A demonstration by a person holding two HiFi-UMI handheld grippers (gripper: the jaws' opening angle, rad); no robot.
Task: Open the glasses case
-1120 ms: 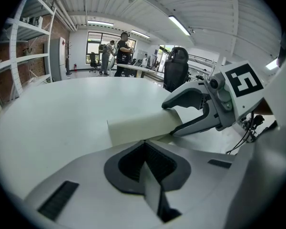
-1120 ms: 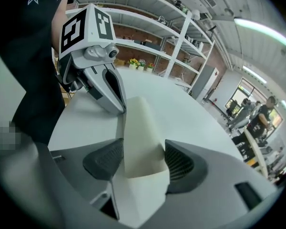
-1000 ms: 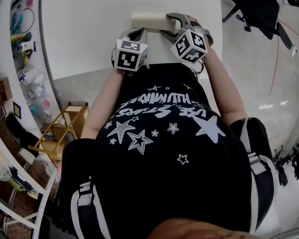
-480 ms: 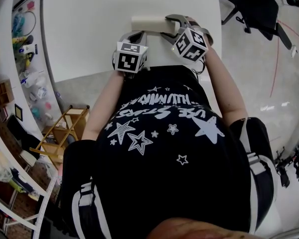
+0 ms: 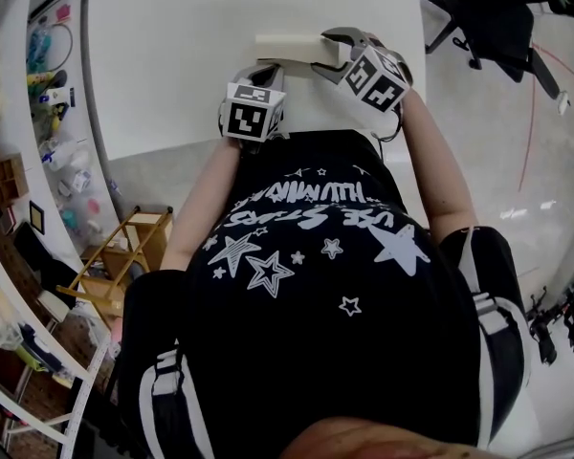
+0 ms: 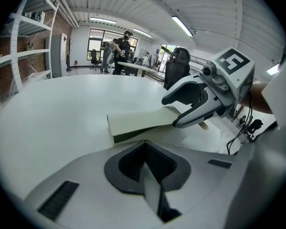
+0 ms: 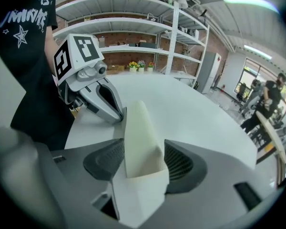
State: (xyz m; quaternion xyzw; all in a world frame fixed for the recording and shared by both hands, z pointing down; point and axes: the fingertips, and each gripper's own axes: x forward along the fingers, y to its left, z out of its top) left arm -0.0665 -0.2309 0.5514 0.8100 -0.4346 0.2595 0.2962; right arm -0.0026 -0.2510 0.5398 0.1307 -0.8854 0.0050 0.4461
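A cream glasses case (image 5: 287,48) lies on the white table (image 5: 172,55) near its front edge. My right gripper (image 5: 327,54) is shut on the case's right end; in the right gripper view the case (image 7: 140,128) is a long wedge clamped between the jaws. My left gripper (image 5: 265,71) is at the case's near edge. In the left gripper view its jaws are shut on a thin pale flap (image 6: 151,190) that runs toward the case (image 6: 138,122). A dark gap shows under the case's top panel. The right gripper (image 6: 171,112) grips the far end.
Shelves with clutter (image 5: 38,113) and a wooden stool (image 5: 124,247) stand to the left of the table. An office chair (image 5: 488,17) is at the far right. People (image 6: 121,51) stand far off across the room. The table's front edge lies against my body.
My right gripper has tilted and shifted slightly up and to the right with the case end in it. The left gripper has barely moved.
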